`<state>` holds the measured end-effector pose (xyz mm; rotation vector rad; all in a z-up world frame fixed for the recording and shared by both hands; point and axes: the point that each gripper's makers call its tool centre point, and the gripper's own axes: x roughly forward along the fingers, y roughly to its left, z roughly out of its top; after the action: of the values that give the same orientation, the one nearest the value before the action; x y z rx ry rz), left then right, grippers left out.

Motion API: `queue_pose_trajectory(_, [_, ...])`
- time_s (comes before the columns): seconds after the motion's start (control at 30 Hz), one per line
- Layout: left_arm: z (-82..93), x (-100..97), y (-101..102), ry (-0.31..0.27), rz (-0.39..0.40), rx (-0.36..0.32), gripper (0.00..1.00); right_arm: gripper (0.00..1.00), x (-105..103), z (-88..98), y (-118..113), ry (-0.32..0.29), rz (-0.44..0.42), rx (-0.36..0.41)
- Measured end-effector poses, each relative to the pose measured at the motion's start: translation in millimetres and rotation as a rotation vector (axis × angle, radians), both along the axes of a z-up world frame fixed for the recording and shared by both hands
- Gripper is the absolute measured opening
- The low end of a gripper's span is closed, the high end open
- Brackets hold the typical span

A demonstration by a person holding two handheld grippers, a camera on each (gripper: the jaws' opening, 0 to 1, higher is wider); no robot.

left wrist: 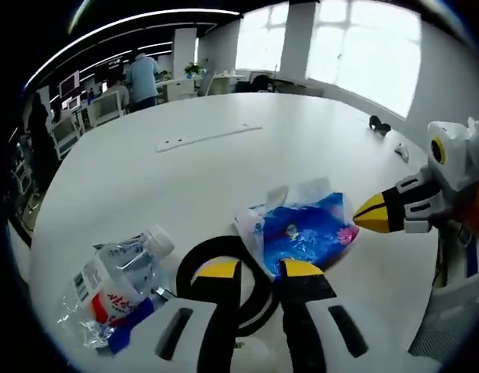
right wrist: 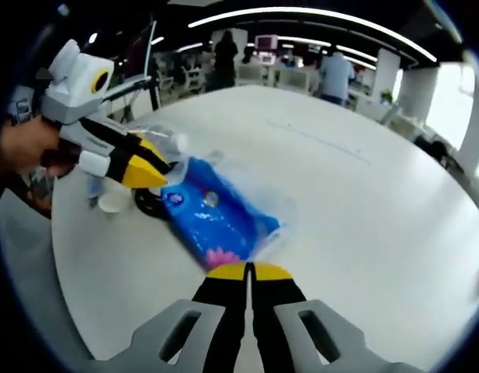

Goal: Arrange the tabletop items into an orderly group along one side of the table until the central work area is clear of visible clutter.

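Three things crowd the near edge of the round white bench (left wrist: pixel 223 179): a blue plastic pack of tissues in a clear wrapper (left wrist: pixel 305 229), a black ring-shaped band (left wrist: pixel 194 264) lying against it, and a crumpled clear plastic water bottle with a red-and-white label (left wrist: pixel 115 287) just beside the ring. The left gripper (left wrist: pixel 258 270) hangs over the ring and the pack's near edge, its yellow-tipped fingers (left wrist: pixel 217 270) narrowly parted and holding nothing. The right gripper (right wrist: pixel 248 271) sits at the pack's other end with its fingers pressed together, empty as far as I can see. Seen from the left gripper view, it nearly touches the wrapper.

The risk, I'd judge, is the loose wrapper. A pinch on the film alone could tear it or let the pack slide out. Dragging the pack may also sweep the ring and bottle along, and the light bottle could roll off the bench's edge.

Farther off lie a thin white strip (left wrist: pixel 208 137) and small dark objects (left wrist: pixel 379 124).
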<state>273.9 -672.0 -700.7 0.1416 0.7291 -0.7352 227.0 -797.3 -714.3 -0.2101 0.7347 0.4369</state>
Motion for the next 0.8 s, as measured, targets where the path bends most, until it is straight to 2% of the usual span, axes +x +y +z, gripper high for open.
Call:
queue_pose_trajectory(0.4, [-11.3,4.3,-6.8,0.033,0.011,0.026,0.04,0.0,2.9,0.6,-0.3,-0.009,0.018,0.007])
queue_pose_trajectory(0.57, [-13.1,4.5,-7.1,0.036,0.021,0.039,0.01,0.0,4.6,0.7,-1.4,-0.01,0.02,0.01])
queue_pose_trajectory(0.8, [-10.1,4.7,-9.8,0.047,0.029,0.023,0.0,0.0,6.6,1.8,-4.9,-0.015,0.018,0.012])
